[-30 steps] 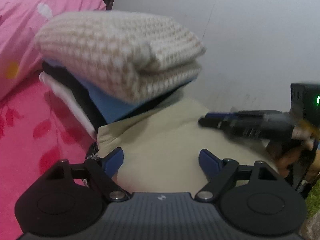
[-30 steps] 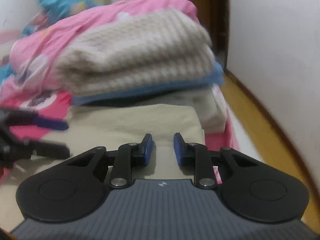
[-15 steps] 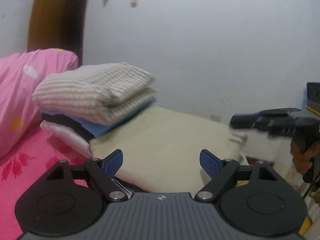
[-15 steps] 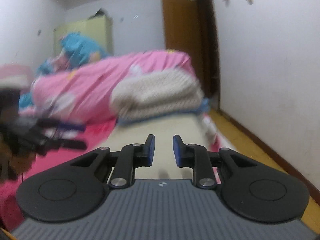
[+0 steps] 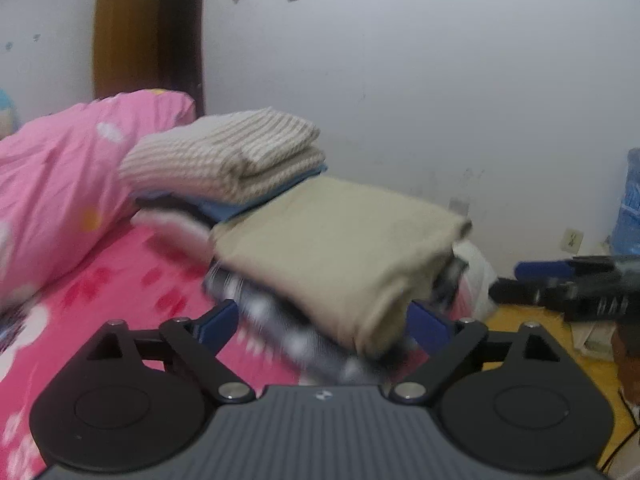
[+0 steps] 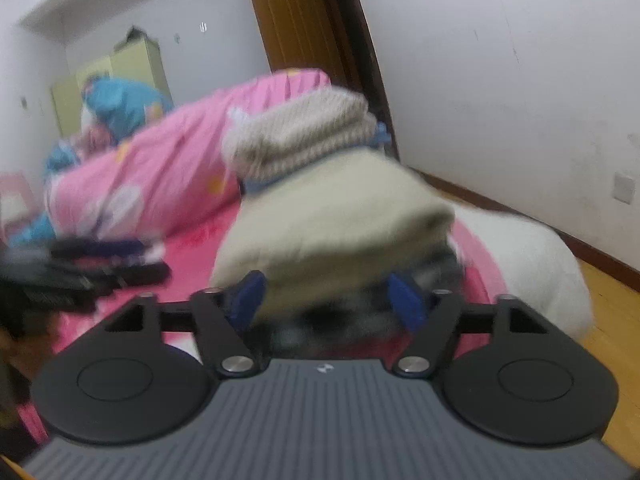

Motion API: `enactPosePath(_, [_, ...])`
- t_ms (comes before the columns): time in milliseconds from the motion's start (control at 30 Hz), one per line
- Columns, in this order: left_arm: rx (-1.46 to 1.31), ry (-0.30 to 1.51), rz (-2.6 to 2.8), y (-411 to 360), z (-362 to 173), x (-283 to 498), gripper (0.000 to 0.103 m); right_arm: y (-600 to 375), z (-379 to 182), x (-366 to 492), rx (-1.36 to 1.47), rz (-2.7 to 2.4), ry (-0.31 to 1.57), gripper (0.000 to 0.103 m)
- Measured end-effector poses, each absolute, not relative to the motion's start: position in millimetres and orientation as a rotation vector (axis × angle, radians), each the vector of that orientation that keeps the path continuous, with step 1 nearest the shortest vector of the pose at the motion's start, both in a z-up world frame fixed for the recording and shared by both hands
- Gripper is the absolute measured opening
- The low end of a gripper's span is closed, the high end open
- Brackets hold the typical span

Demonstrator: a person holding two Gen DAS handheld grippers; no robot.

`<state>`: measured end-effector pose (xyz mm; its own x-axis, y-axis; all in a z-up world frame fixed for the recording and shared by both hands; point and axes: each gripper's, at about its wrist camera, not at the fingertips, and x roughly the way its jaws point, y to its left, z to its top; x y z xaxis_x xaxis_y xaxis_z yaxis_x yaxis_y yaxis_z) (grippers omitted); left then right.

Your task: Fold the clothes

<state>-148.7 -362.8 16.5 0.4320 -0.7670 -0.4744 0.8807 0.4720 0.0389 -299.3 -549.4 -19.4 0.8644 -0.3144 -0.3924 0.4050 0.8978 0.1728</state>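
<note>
On the bed (image 5: pixel 120 280), your spread, empty tools (image 5: pixel 320 324) (image 6: pixel 326 300) face the folded beige garment (image 5: pixel 340 248); a careless nudge could topple the striped stack (image 5: pixel 224 160) behind it.

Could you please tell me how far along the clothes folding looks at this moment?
Done: a folded striped knit tops one stack, and a folded beige garment tops a second stack beside it on the pink bedsheet. In hand: nothing; the left gripper and right gripper are both open, holding no cloth. Left: no unfolded clothing is clearly visible, though the views are blurred, so I cannot rule any out.
</note>
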Motion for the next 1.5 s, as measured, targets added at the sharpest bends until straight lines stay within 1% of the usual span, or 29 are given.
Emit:
enactPosePath(33, [0.3, 0.432, -1.036, -351.5, 16.2, -156.2, 0.096, -536.4, -23.0, -304.3, 0.243, -0.393, 0.383, 0.083])
enactPosePath(100, [0.278, 0.435, -1.02, -327.1, 17.9, -169.3, 0.1, -511.1, -29.9, -313.6, 0.218, -0.415, 0.417, 0.085])
enactPosePath(133, [0.258, 0.433, -1.008, -314.4, 19.4, -174.9, 0.102, -500.4, -32.9, -316.8, 0.203, -0.423, 0.429, 0.091])
enactPosePath(167, [0.235, 0.434, -0.994, -302.7, 20.8, -178.8, 0.102, -489.9, -35.9, -318.9, 0.194, -0.427, 0.44, 0.095])
enactPosePath(300, [0.162, 0.485, -0.939, -267.1, 29.4, -183.9, 0.103, -453.0, -35.8, -316.8, 0.159, -0.456, 0.472, 0.101])
enactPosePath(467, [0.143, 0.487, -0.845, -233.5, 44.7, -191.7, 0.103, -419.2, -11.3, -335.3, 0.152, -0.472, 0.426, 0.102])
enactPosePath(633, [0.094, 0.469, -0.793, -208.3, 58.1, -201.6, 0.103, -405.7, 8.6, -339.5, 0.212, -0.513, 0.426, 0.102])
enactPosePath(733, [0.087, 0.488, -0.768, -203.1, 59.1, -204.3, 0.103, -400.0, 14.0, -339.1, 0.216, -0.57, 0.435, 0.102])
enactPosePath(933, [0.139, 0.501, -0.749, -210.5, 50.8, -208.4, 0.103, -387.4, 18.0, -343.2, 0.184, -0.679, 0.479, 0.102])
enactPosePath(1067, [0.178, 0.52, -0.767, -217.9, 43.6, -211.0, 0.103, -390.6, 16.8, -352.4, 0.267, -0.702, 0.498, 0.102])
enactPosePath(1167, [0.205, 0.526, -0.778, -224.4, 38.2, -214.6, 0.103, -390.5, 14.2, -354.7, 0.274, -0.748, 0.521, 0.102])
enactPosePath(1500, [0.185, 0.569, -0.763, -231.1, 30.4, -213.9, 0.103, -369.4, 17.5, -340.1, 0.076, -0.802, 0.584, 0.102])
